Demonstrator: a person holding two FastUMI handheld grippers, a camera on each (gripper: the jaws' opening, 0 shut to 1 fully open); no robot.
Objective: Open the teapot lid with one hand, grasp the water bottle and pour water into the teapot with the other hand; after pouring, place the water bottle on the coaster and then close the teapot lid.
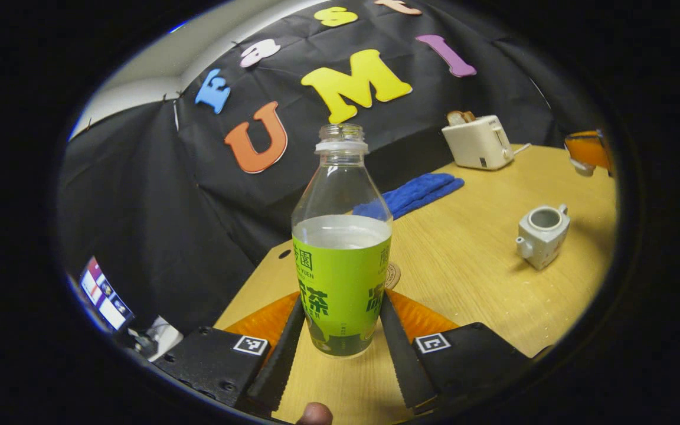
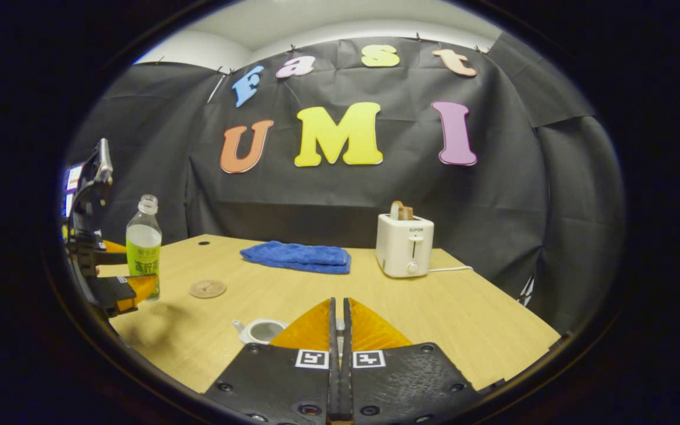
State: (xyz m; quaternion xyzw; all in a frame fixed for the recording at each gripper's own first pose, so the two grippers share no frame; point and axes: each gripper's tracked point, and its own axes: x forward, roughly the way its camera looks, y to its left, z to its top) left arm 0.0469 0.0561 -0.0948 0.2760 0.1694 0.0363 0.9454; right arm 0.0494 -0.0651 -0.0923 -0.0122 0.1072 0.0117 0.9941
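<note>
On the wooden table [image 2: 470,313], the left gripper [image 1: 340,348] has its jaws pinching the uncapped water bottle [image 1: 340,260] at both sides, near the coaster [image 2: 208,288], while the right gripper [image 2: 338,330], jaws pressed together on something I cannot make out, hangs beside the lidless teapot [image 1: 543,234].

Coaster [image 2: 208,288] between bottle [image 2: 143,247] and teapot [image 2: 259,330].

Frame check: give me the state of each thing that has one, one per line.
water bottle: uncapped, upright, partly full, between the left gripper's fingers.
teapot: lid off, upright on the table.
coaster: bare.
toaster: bread in slot.
blue cloth: folded, flat.
left gripper: around bottle.
right gripper: nearly closed.
</note>
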